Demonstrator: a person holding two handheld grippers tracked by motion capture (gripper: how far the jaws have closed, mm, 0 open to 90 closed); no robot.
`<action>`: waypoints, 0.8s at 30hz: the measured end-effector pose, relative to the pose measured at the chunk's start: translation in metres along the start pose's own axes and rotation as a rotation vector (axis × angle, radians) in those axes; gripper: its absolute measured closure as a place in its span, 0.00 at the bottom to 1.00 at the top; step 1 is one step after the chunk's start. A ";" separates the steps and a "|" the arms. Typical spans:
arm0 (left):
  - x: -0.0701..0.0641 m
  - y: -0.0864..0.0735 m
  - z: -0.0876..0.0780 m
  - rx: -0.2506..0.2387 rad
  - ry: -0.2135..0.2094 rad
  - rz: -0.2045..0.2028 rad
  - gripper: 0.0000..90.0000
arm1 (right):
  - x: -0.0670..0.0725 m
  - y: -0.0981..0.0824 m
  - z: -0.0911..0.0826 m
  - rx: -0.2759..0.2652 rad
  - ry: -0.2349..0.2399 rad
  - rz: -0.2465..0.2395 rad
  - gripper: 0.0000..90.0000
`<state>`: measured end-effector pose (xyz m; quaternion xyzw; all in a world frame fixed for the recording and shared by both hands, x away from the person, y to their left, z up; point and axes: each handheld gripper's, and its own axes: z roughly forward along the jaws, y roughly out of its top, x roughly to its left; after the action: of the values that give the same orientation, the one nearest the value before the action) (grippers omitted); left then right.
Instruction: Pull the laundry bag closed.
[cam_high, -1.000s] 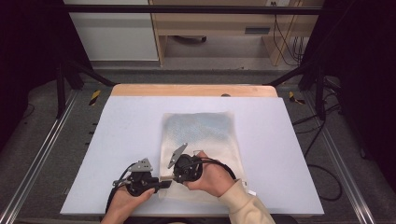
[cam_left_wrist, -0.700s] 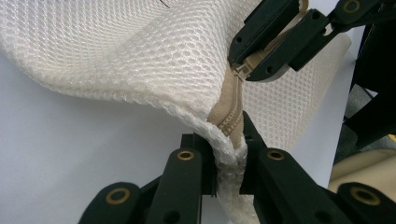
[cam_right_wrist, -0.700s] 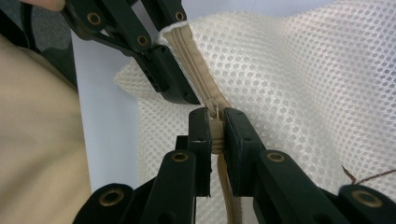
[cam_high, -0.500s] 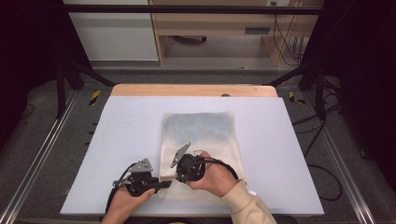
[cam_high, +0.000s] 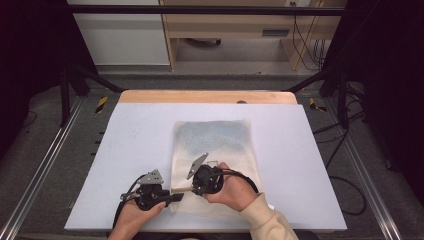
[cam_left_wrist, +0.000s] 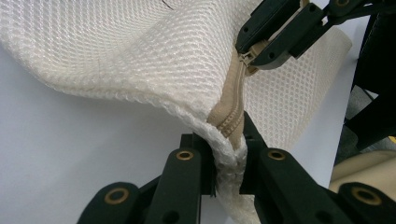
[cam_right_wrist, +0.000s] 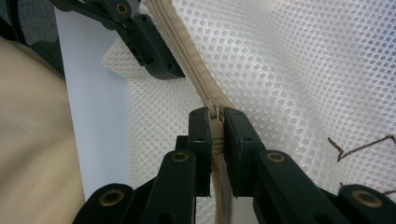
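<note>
On the pale worktop (cam_high: 130, 150), I am working the near edge of a cream mesh laundry bag (cam_high: 215, 140), which is lying flat in the middle with its zippered end toward me. At the left, my left gripper (cam_high: 172, 196) is clamping the bag's corner: in the left gripper view its jaws are pressing tight on the bunched mesh and the end of the tan zipper tape (cam_left_wrist: 231, 112), with the fabric lifting off the surface in a fold. I am holding that corner, by my reading, as an anchor, so the bag cannot slide or crumple when the slider is pulled along. Moving right, the zipper is running taut between my two tools, and that tension is probably what is keeping the teeth in line. Just beside it, my right gripper (cam_high: 189, 189) is pinching the zipper pull (cam_right_wrist: 213, 114); in the right gripper view its jaws are sitting closed on the small slider, one on either side of the tape. My right hand (cam_high: 232, 187) is resting over the bag's near edge, cream sleeve (cam_high: 267, 222) trailing off the worktop. Farther right, the rest of the mesh is lying slack, something bluish showing faintly through it near the far end.
</note>
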<state>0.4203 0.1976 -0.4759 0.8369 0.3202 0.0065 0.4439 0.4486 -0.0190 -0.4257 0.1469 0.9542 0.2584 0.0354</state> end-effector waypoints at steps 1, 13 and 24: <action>0.000 0.000 0.000 -0.001 -0.002 0.000 0.91 | -0.001 -0.001 -0.001 -0.003 0.002 -0.001 0.91; 0.000 0.000 0.000 -0.001 -0.001 0.001 0.91 | -0.003 -0.008 -0.006 -0.006 -0.006 0.014 0.91; 0.000 0.000 0.000 0.000 0.001 0.002 0.91 | -0.001 -0.010 -0.006 -0.011 -0.013 0.014 0.91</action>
<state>0.4205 0.1977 -0.4758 0.8372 0.3193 0.0073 0.4438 0.4464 -0.0308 -0.4253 0.1553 0.9514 0.2629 0.0406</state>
